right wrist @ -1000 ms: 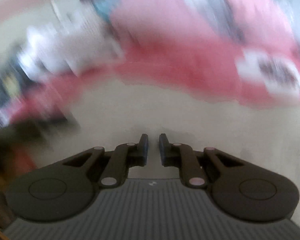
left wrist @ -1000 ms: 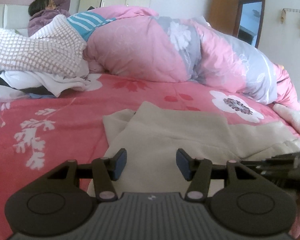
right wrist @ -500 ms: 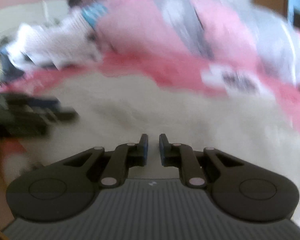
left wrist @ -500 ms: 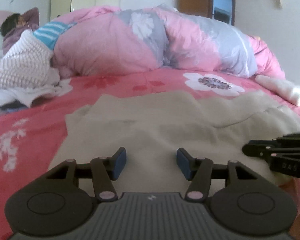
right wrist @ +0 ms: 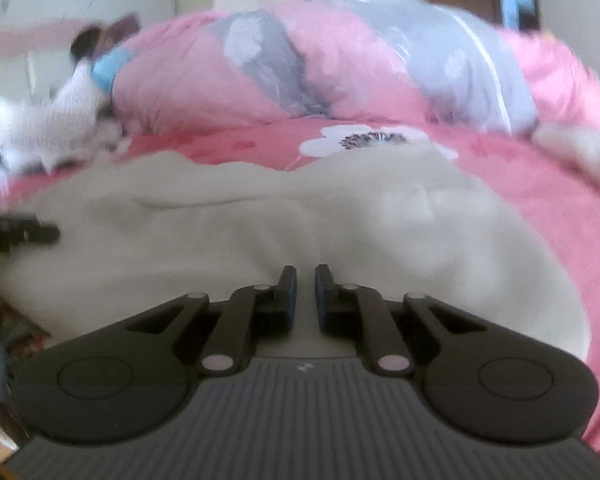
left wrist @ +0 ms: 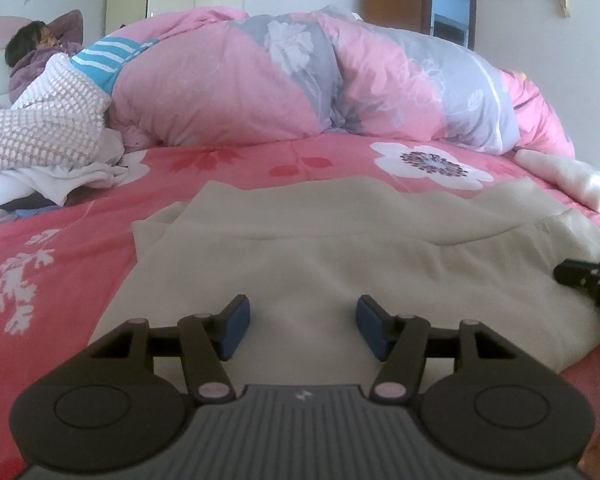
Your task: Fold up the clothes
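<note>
A beige garment (left wrist: 340, 248) lies spread flat on the pink flowered bed sheet (left wrist: 60, 248), one layer folded over another. My left gripper (left wrist: 302, 330) hovers over the garment's near left part. Its jaws are opening, the blue pads stand well apart, and nothing is between them. My right gripper (right wrist: 305, 296) is over the near right part of the garment (right wrist: 260, 232). Its jaws are closing to a thin slit and hold no cloth. Each gripper's tip shows in the other's view, the right gripper (left wrist: 588, 280) at the right edge and the left gripper (right wrist: 16, 232) at the left edge.
A bulky pink and grey quilt (left wrist: 300, 80) is heaped across the far side of the bed. A pile of white and checked clothes (left wrist: 40, 132) lies at the left, with a person (left wrist: 40, 52) lying behind it. A white fluffy item (left wrist: 572, 176) lies at the right.
The left view swung so the garment now lies centred, and its jaws stand a little wider. The right gripper moved right across the garment, away from the left gripper.
</note>
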`<state>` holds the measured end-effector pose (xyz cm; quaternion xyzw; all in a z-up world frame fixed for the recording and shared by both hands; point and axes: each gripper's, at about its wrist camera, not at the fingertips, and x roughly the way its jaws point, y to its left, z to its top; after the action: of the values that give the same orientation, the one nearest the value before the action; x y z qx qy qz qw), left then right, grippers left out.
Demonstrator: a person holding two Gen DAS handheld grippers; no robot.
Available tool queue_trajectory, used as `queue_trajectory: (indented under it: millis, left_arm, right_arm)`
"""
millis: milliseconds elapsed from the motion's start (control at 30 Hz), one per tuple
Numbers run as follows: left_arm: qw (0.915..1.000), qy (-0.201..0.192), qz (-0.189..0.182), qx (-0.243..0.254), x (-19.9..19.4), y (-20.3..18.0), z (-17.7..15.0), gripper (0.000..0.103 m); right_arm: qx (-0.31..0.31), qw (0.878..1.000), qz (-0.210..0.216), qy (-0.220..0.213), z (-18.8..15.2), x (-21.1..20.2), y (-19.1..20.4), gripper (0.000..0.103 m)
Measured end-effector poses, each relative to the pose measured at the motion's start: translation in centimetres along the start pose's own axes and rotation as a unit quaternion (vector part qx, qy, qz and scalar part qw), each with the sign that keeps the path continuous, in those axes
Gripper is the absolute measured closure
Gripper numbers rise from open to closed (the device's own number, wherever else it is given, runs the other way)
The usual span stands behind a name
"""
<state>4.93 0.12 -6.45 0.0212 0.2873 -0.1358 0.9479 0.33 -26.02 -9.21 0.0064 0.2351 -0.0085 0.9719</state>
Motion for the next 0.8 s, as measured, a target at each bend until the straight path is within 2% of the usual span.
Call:
queue_trajectory:
  millis: [100, 167, 267, 333, 367, 467, 533, 600, 700, 733, 800]
  left_arm:
    - [1.0000, 0.002, 0.001, 0.000, 0.0, -0.1, 0.1, 0.041]
    - [1.0000, 0.002, 0.000, 0.001, 0.1, 0.0, 0.1, 0.041]
    - [1.0000, 0.002, -0.004, -0.003, 0.1, 0.2, 0.0, 0.041]
    - [1.0000, 0.002, -0.005, -0.004, 0.1, 0.3, 0.0, 0.041]
    - [1.0000, 0.003, -0.006, -0.006, 0.1, 0.3, 0.1, 0.041]
    - [0.9999, 0.004, -0.008, -0.006, 0.0, 0.4, 0.1, 0.041]
    - [0.9999, 0.004, -0.009, -0.006, 0.0, 0.4, 0.1, 0.041]
    - [0.9999, 0.003, -0.010, -0.007, 0.0, 0.5, 0.1, 0.041]
    - [0.9999, 0.003, -0.012, -0.008, 0.0, 0.5, 0.0, 0.041]
    - [0.9999, 0.002, -0.013, -0.008, -0.1, 0.6, 0.0, 0.041]
    - [0.9998, 0.001, -0.016, -0.008, -0.1, 0.7, -0.1, 0.041]
  right_arm:
    - [0.011, 0.999, -0.023, -0.022, 1.5, -1.6, -0.9, 0.095]
    - [0.037, 0.997, -0.057, -0.036, 2.0, -2.8, -2.8, 0.095]
    - [0.098, 0.988, -0.119, 0.012, 0.2, -1.7, -7.7, 0.094]
    - [0.162, 0.983, -0.087, 0.010, -0.7, -1.5, -10.0, 0.094]
    - [0.168, 0.982, -0.086, 0.016, -0.1, -1.7, -10.2, 0.094]
    - [0.154, 0.983, -0.102, 0.003, 1.3, -3.2, -9.2, 0.092]
    - [0.158, 0.983, -0.087, -0.025, 1.8, -5.2, -8.7, 0.092]
    - [0.152, 0.986, -0.057, -0.048, 1.9, -6.8, -7.8, 0.092]
    - [0.107, 0.992, 0.002, -0.059, 1.9, -7.9, -5.0, 0.091]
    - [0.086, 0.995, 0.012, -0.049, 1.4, -7.7, -3.9, 0.092]
    - [0.059, 0.998, 0.007, 0.000, -0.3, -5.7, -2.4, 0.092]
